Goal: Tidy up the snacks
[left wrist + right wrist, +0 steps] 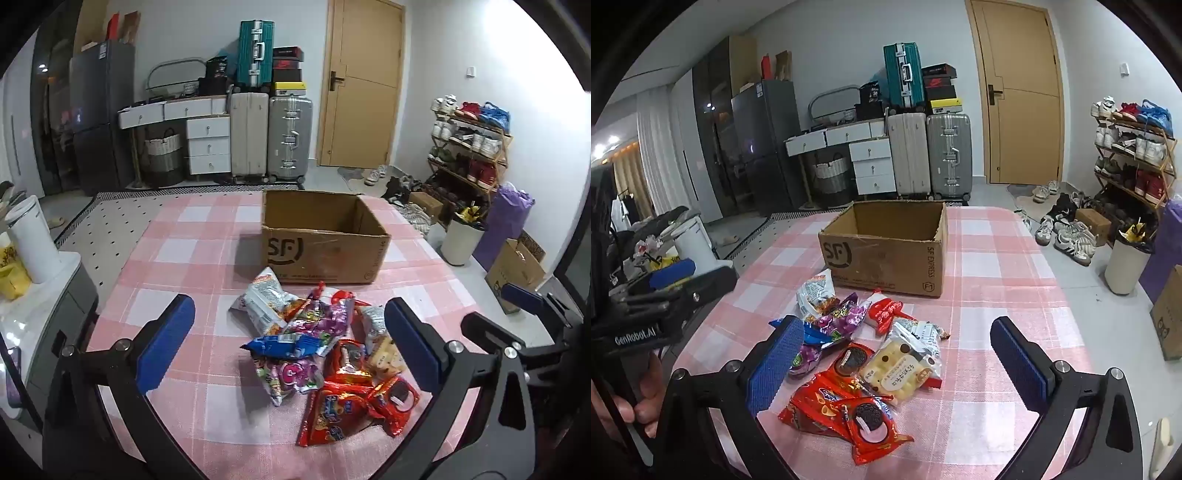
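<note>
A pile of snack packets point(325, 347) lies on the pink checked table; it also shows in the right wrist view point(857, 354). It holds red cookie packs point(866, 428), a white biscuit pack point(901, 373), purple candy bags point(317, 314) and a blue wrapper point(284, 345). An open, empty cardboard box point(321, 240) marked SF stands just behind the pile, also seen from the right wrist point(886, 251). My left gripper point(291, 347) is open above the pile. My right gripper point(897, 362) is open, above the pile's near side.
The pink checked tablecloth point(192, 243) covers the table. A white jar point(33, 240) stands on a side cabinet at left. A white bin point(1126, 266), shoes and a shoe rack point(1134, 155) are on the floor at right. Suitcases point(273, 136) stand by the door.
</note>
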A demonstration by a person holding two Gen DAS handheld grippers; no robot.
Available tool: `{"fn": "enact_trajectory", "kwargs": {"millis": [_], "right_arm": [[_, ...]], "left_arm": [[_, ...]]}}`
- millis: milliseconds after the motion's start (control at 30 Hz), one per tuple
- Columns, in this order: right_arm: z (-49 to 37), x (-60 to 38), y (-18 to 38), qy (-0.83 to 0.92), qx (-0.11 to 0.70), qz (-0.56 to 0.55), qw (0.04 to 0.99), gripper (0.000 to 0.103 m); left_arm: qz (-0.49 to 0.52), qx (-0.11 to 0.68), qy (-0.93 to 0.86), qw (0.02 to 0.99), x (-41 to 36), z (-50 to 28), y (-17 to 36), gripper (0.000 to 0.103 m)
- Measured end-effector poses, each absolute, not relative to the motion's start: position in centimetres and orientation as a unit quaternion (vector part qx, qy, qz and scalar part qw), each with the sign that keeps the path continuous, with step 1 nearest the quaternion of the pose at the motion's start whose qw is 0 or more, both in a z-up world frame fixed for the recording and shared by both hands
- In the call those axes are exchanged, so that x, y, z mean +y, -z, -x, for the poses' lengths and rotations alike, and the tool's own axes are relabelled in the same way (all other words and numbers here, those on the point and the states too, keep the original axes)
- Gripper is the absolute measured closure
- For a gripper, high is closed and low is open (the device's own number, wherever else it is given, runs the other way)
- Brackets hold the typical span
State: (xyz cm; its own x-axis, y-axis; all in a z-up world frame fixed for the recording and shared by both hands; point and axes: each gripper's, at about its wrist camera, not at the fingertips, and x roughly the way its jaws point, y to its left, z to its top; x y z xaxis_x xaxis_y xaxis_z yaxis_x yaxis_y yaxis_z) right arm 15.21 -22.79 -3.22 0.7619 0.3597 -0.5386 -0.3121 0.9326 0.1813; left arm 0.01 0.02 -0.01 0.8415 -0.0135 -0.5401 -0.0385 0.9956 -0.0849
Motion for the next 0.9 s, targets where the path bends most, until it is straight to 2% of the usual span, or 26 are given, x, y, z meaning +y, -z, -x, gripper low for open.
{"fn": "enact_trajectory", "kwargs": {"millis": [133,900], "right_arm": [[-15.4,-22.8,3.3,-0.178,0.315,-0.049,0.931,0.0],[-14.1,-22.9,2.7,-0.178,0.277,-0.042,0.943,0.0]], "left_arm": [[0.035,0.283,-0.019,0.958,-0.5,0.3,0.0,0.001],[0.04,0.302,-0.007,0.953,-0.5,0.3,0.8,0.001]]}}
